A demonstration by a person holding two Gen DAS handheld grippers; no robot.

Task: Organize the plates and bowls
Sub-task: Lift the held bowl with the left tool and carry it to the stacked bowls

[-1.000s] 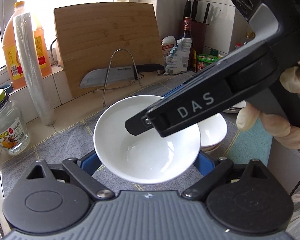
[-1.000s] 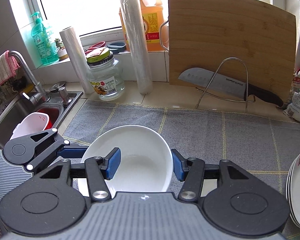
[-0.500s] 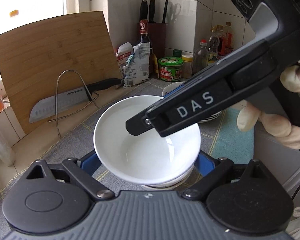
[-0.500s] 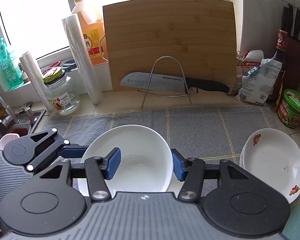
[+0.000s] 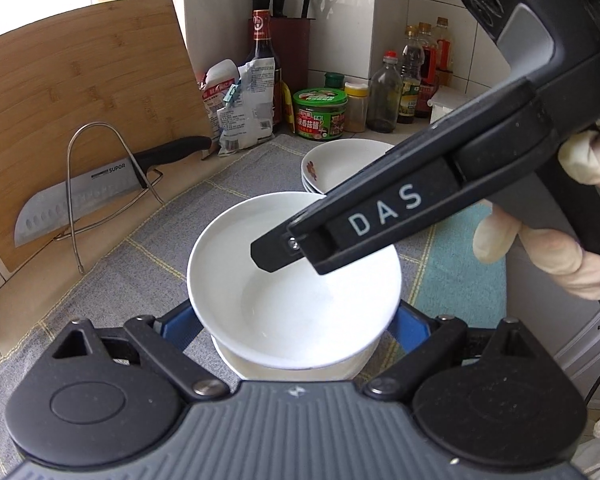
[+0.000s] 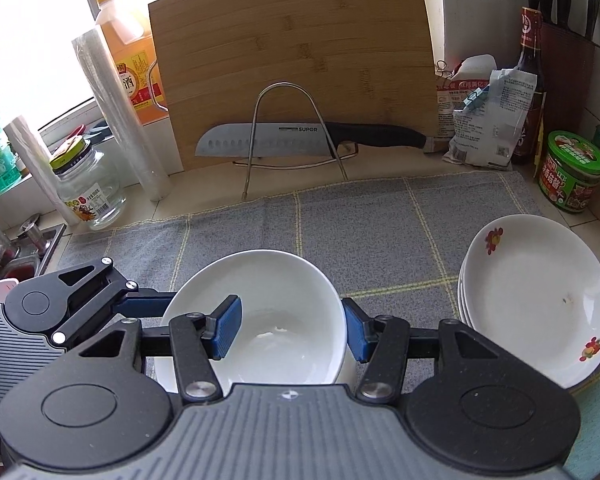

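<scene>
A plain white bowl (image 5: 284, 292) is held from both sides. My left gripper (image 5: 294, 326) has its blue pads on the bowl's outer sides. My right gripper (image 6: 292, 328) has one pad inside the bowl (image 6: 260, 312) and one outside its right wall. The bowl hangs just over another white bowl (image 5: 236, 360) on the grey mat; I cannot tell if they touch. A stack of flower-printed plates (image 6: 536, 300) sits to the right, also seen in the left wrist view (image 5: 340, 164).
A bamboo cutting board (image 6: 292, 64) leans at the back with a knife (image 6: 300, 140) on a wire rack. Jars, sauce bottles (image 5: 416, 76) and a bag stand at the back right. A glass jar (image 6: 86, 188), film rolls and the sink (image 6: 16, 264) are left.
Both grippers carried the bowl to the right along the counter. It now hangs over the second bowl, beside the plate stack. The grips have not changed.
</scene>
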